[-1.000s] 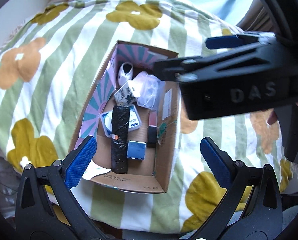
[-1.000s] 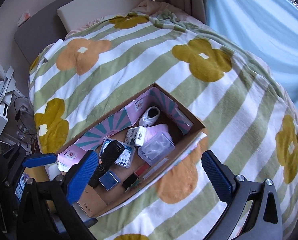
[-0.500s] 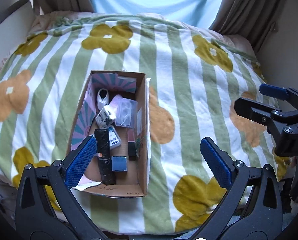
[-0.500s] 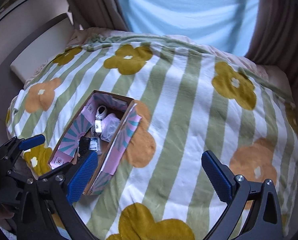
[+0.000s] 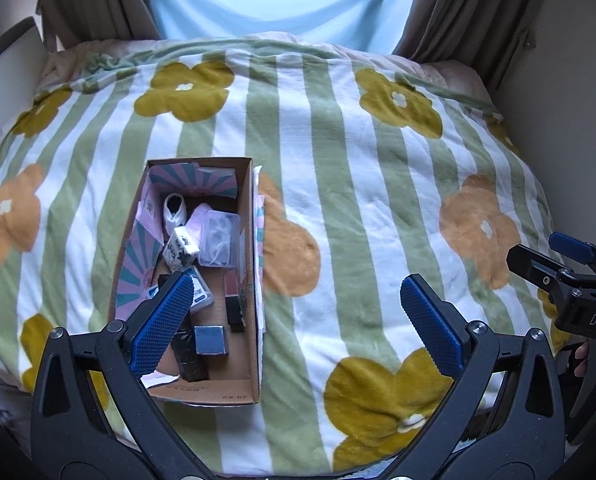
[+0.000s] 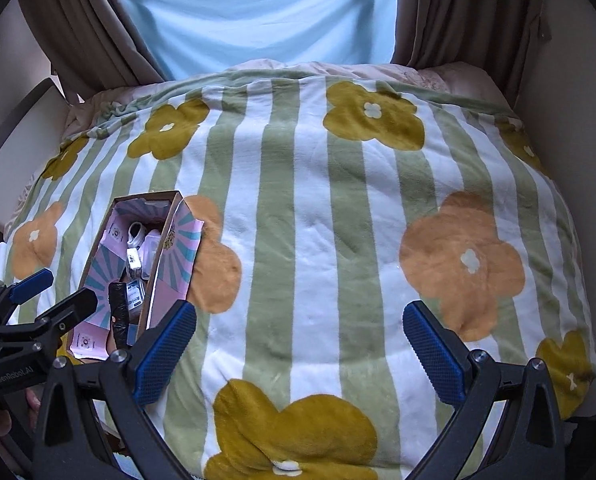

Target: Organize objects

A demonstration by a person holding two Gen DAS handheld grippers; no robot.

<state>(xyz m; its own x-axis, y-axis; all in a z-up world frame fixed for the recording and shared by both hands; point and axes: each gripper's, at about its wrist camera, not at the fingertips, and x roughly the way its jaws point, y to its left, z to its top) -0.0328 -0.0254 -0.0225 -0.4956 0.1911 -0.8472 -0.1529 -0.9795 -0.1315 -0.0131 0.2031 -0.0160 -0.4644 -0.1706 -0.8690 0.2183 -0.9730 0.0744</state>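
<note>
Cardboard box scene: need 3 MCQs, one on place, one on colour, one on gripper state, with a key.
1. Where does the box sit on the blanket in the left wrist view?
A. left part
B. centre
C. far right edge

2. What colour are the pads of the left gripper?
A. red
B. blue
C. green

3. What state are the left gripper and the right gripper in?
A. both shut on an item
B. left shut, right open
C. both open, holding nothing

Key: 1 A, the box lies left of the blanket's middle. 2 B, the ribbed pads are blue. 3 C, the fingers stand wide apart with only blanket or box behind.
</note>
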